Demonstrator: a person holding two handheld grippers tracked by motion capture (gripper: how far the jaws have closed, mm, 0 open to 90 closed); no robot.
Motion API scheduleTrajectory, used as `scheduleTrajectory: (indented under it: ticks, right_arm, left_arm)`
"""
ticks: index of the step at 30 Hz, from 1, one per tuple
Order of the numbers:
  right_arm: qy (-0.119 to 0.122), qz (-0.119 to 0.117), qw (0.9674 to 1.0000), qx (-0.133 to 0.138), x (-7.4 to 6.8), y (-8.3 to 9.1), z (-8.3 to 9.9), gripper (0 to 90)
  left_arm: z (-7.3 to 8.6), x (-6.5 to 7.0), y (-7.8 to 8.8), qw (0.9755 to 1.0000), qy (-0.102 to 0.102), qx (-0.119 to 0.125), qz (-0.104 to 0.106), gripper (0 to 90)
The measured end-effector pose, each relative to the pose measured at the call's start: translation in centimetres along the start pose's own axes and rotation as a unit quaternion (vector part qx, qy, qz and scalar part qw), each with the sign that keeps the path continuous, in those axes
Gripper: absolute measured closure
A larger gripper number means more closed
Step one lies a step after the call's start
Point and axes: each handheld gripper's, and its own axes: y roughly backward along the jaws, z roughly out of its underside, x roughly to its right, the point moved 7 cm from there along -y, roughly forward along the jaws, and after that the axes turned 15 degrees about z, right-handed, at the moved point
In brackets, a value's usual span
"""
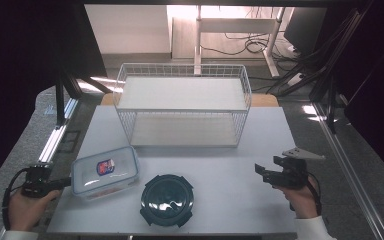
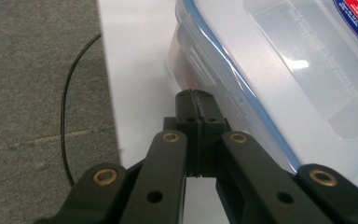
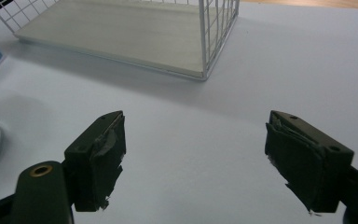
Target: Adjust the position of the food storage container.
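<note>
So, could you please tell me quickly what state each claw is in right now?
Left claw: closed, empty, its tips at the side of the clear lidded box.
Right claw: open, empty, above the table.

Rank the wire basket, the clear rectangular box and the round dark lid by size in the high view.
1. wire basket, clearly largest.
2. clear rectangular box.
3. round dark lid.
The last two look close, so that order is unsure.

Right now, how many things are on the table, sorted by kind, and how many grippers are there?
Food containers: 2, a clear rectangular box with a blue-edged lid and a dark round container.
Wire racks: 1, the white rack.
Grippers: 2, the left gripper shut beside the box, the right gripper open over the table.
Total: 5.
</note>
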Motion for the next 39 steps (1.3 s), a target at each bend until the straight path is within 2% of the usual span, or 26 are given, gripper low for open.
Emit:
scheduleTrajectory:
  ticks: [20,29,39]
  right_arm:
    - [-0.001,0.000,1.0000,-0.003,0.1,0.0,0.1,20.2]
    - [-0.002,0.001,1.0000,-0.002,0.2,0.0,0.1,20.2]
    - [0.000,0.001,1.0000,-0.004,0.2,0.0,0.2,20.2]
  left_arm:
    - [-2.5,3.5,-4.3,0.9988,-0.031,-0.019,0.031,90.0]
    - [-3.5,4.4,-5.6,0.9982,-0.034,-0.021,0.043,90.0]
    - [-4.7,4.2,-6.5,0.9982,-0.025,-0.016,0.052,90.0]
